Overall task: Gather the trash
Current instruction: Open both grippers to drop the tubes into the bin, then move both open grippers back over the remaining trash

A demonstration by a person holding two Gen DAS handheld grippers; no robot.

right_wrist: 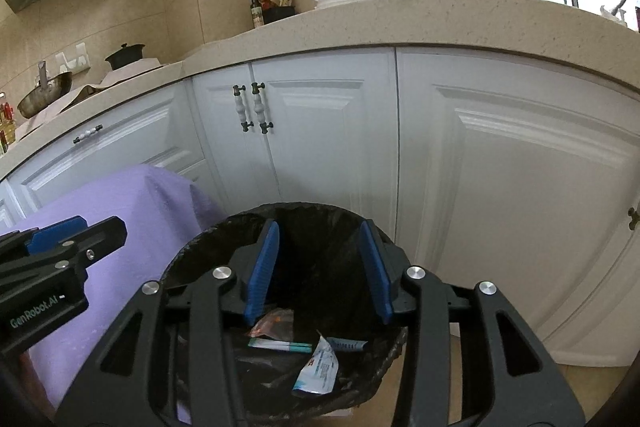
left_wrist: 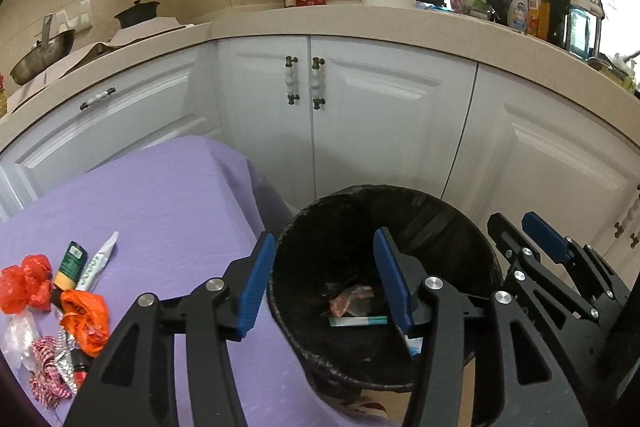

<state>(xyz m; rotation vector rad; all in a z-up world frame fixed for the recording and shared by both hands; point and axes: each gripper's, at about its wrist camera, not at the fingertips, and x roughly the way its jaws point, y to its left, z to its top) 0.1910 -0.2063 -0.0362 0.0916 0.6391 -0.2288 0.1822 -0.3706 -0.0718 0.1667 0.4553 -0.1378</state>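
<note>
Hovering over the black-lined bin (left_wrist: 384,291), both claws gape empty: left claw (left_wrist: 326,291), right claw (right_wrist: 318,271), poised so drops land inside. Wrappers (right_wrist: 316,367) lie in it; more trash (left_wrist: 60,299) waits on the purple bench (left_wrist: 160,203), beside the bin.

the cloth (left_wrist: 168,203) on the left is plain lilac. the bin (left_wrist: 472,227) beside it is lined in black. near left on the cloth lie red crumpled plastic (left_wrist: 26,283), an orange wrapper (left_wrist: 86,319), a red-and-white checked scrap (left_wrist: 48,375), a green and yellow tube (left_wrist: 70,265) and a white tube (left_wrist: 98,261) with green lettering. the grippers' pads (right_wrist: 262,271) are blue on black frames. the cabinets (right_wrist: 320,147) are white, the counter (right_wrist: 440,23) speckled beige.
</note>
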